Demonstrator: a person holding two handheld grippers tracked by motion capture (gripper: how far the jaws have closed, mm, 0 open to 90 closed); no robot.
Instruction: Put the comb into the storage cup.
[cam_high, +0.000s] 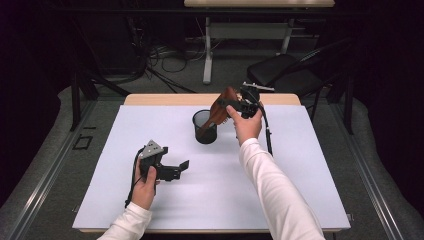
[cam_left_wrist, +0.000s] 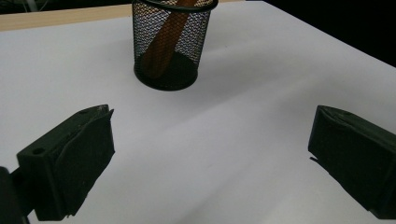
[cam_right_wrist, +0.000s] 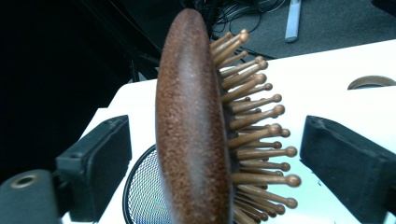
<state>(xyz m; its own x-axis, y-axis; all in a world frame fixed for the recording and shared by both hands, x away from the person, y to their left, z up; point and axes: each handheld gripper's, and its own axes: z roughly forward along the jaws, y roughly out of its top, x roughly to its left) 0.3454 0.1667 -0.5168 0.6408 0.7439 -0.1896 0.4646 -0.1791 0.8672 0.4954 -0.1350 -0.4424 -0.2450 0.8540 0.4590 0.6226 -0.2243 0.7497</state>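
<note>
White-topped table (cam_high: 280, 195), pale wood edge along the far side. Near its far middle, black wire-mesh cylindrical cup (cam_high: 204, 127), upright. Standing in cup: brown wooden paddle hairbrush with ball-tipped wooden pins (cam_high: 218, 111), handle down inside the mesh, head leaning out over the rim toward the right hand.

Right gripper (cam_high: 239, 106) up at the brush head, held in right hand (cam_high: 246, 125), white sleeve behind. From right gripper view: brush head (cam_right_wrist: 194, 135) edge-on between the two black jaws, smooth back toward the left-hand jaw, pins toward the other. Clear gaps on both sides; pads not touching wood or pins. Jaws spread wide, nothing gripped. Cup mouth (cam_right_wrist: 140, 191) directly below the head.

Left gripper (cam_high: 175, 170) low over the near-left part of the table, in left hand (cam_high: 145, 187), pointing toward the cup. From left gripper view: jaws wide apart, bare white surface between them, nothing held. Cup (cam_left_wrist: 170, 46) ahead, well apart from the jaws, brush handle (cam_left_wrist: 163, 44) visible slanting through the mesh.
</note>
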